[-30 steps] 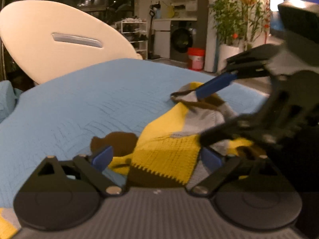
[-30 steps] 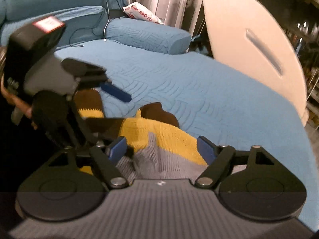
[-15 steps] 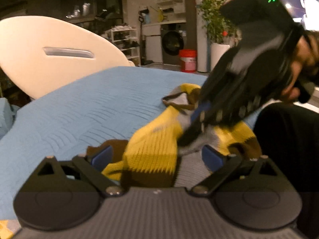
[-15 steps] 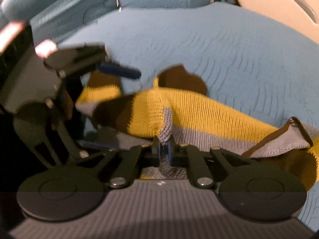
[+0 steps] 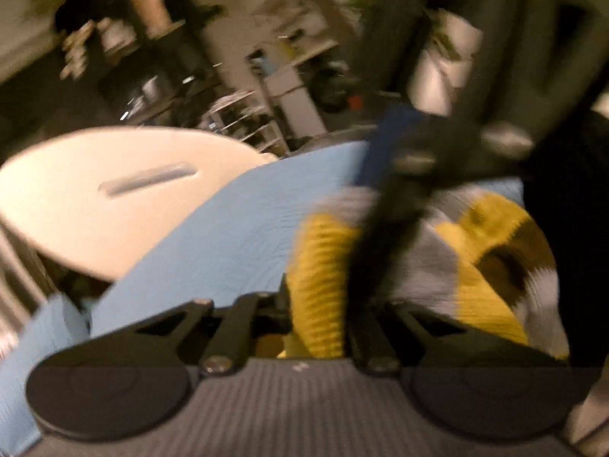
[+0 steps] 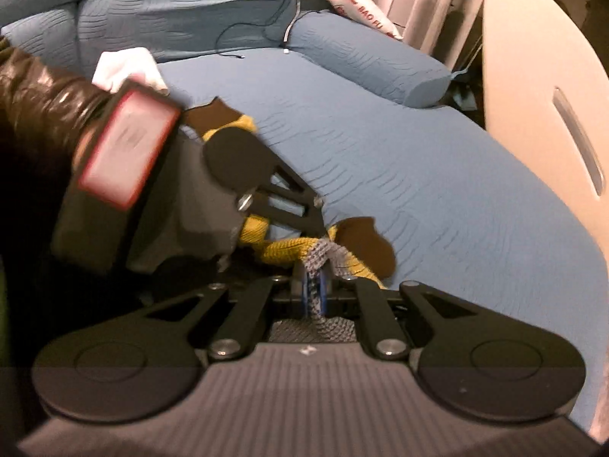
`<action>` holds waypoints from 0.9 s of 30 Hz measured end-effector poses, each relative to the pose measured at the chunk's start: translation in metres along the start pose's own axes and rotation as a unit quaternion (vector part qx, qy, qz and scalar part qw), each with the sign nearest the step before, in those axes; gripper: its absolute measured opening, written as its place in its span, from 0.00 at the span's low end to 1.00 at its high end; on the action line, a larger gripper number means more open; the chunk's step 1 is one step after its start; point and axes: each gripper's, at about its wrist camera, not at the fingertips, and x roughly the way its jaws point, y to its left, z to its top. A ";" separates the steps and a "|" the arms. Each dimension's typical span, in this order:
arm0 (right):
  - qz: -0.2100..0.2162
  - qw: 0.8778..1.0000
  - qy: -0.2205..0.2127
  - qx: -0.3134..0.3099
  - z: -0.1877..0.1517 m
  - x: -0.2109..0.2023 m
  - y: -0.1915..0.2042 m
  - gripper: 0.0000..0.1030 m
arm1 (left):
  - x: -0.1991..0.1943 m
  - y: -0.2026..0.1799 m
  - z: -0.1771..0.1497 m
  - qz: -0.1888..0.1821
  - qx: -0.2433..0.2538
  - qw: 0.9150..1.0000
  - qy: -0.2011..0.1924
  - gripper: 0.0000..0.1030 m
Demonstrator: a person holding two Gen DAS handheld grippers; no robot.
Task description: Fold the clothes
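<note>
A yellow, grey and brown knit sweater (image 5: 491, 236) lies bunched on the blue bed cover (image 5: 228, 236). In the blurred left wrist view, my left gripper (image 5: 318, 304) is closing its jaws, with a yellow knit fold pinched between them. The right gripper crosses in front of it, and one of its blue pads (image 5: 384, 144) shows. In the right wrist view, my right gripper (image 6: 314, 285) pinches a grey knit edge of the sweater (image 6: 289, 251). Its jaws are opening a trace, with the knit still pressed between the pads. The left gripper (image 6: 319, 234) sits just beyond, held by a white-gloved hand (image 6: 129, 66).
A white oval board (image 6: 533, 114) stands at the bed's far edge. Blue cushions and a bolster (image 6: 361, 57) line the back, with a thin cable (image 6: 266, 26) and a white bag (image 6: 361, 11). A dark shiny sleeve (image 6: 38, 106) fills the left.
Both grippers went from open to shut on the sweater, the right one first. The right gripper moved with the grey edge, and both views have rolled. The sweater is more bunched.
</note>
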 end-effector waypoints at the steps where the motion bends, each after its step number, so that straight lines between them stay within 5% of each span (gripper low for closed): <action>1: -0.007 1.000 -0.008 0.015 -0.005 -0.002 -0.005 0.13 | 0.001 0.008 -0.003 0.007 -0.021 1.000 0.006 0.06; 3: -0.021 0.998 -0.025 0.046 -0.014 -0.007 -0.016 0.25 | 0.006 0.027 -0.008 0.015 -0.076 0.997 0.028 0.06; 5: -0.058 0.993 -0.033 0.095 -0.026 -0.012 -0.041 0.49 | 0.008 0.037 -0.011 0.016 -0.106 0.993 0.039 0.06; 7: -0.117 0.981 -0.037 0.153 -0.041 -0.018 -0.075 0.59 | 0.011 0.043 -0.014 0.013 -0.125 0.991 0.047 0.06; 10: -0.258 0.951 0.044 0.165 -0.063 0.000 -0.126 0.59 | 0.007 0.040 -0.015 0.017 -0.113 0.992 0.050 0.06; 13: -0.256 0.941 0.077 0.208 -0.077 0.017 -0.169 0.59 | 0.002 0.036 -0.014 0.023 -0.100 0.993 0.051 0.06; 16: -0.183 0.934 0.119 0.283 -0.094 0.053 -0.208 0.59 | 0.000 0.039 -0.015 0.030 -0.105 0.993 0.050 0.06; 19: -0.185 0.906 0.205 0.321 -0.124 0.092 -0.231 0.58 | 0.002 0.044 -0.015 0.044 -0.120 0.991 0.047 0.06; 21: -0.212 0.882 0.148 0.395 -0.132 0.073 -0.238 0.07 | -0.003 0.050 -0.014 0.064 -0.139 0.988 0.033 0.07; 22: -0.222 0.878 0.131 0.404 -0.130 0.065 -0.237 0.11 | -0.006 0.054 -0.013 0.077 -0.152 0.985 0.023 0.07; 24: -0.287 0.851 -0.016 0.440 -0.114 0.003 -0.212 0.11 | -0.014 0.065 -0.011 0.115 -0.182 0.977 -0.001 0.07; 27: -0.335 0.835 -0.124 0.418 -0.090 -0.053 -0.166 0.11 | -0.033 0.092 -0.004 0.170 -0.237 0.956 -0.036 0.07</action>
